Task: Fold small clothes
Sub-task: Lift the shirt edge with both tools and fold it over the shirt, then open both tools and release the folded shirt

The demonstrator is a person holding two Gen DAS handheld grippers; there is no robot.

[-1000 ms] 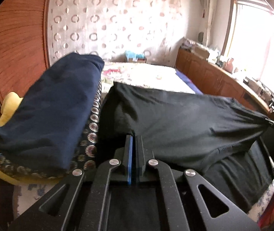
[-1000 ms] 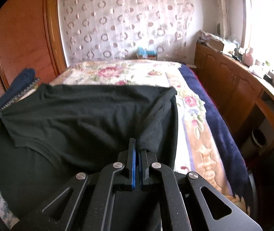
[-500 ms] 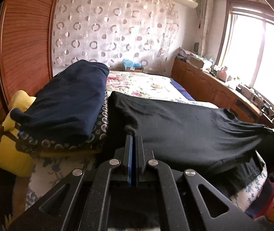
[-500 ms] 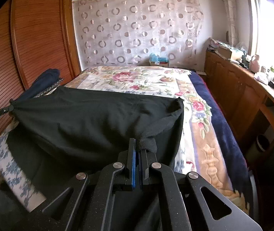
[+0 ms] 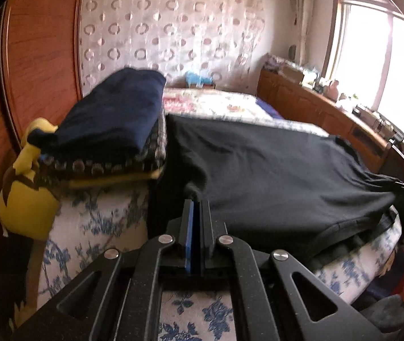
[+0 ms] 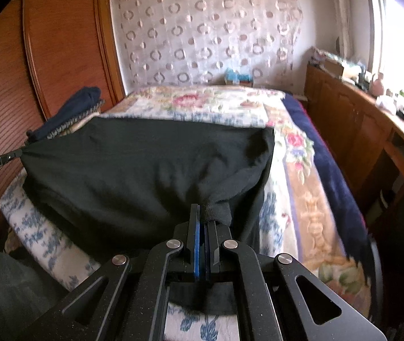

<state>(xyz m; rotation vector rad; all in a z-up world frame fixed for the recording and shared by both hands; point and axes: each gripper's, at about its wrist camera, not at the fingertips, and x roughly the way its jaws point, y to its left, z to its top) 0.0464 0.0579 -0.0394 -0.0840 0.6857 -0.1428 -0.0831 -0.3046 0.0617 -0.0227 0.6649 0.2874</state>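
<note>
A black garment (image 5: pixel 273 164) lies stretched across the near end of the bed, its lower edge hanging over the side. It also shows in the right wrist view (image 6: pixel 145 164). My left gripper (image 5: pixel 196 204) is shut on its near left corner. My right gripper (image 6: pixel 203 210) is shut on its near right corner, a ribbed cuff (image 6: pixel 216 213). Both hold the cloth taut between them, a little above the blue-flowered sheet (image 5: pixel 102 221). The left gripper also appears at the left edge of the right wrist view (image 6: pixel 6 157).
A stack of folded clothes, a navy piece (image 5: pixel 116 119) on top, sits on a yellow cushion (image 5: pixel 23 199) at the left by the wooden wardrobe (image 5: pixel 31 56). A flowered bedspread (image 6: pixel 207 105) covers the far bed. Wooden cabinets (image 6: pixel 358 130) line the right wall.
Both grippers have pulled back toward the near edge of the bed with the black garment. More of the blue-flowered sheet shows below the fingers. The cloth stays taut.
</note>
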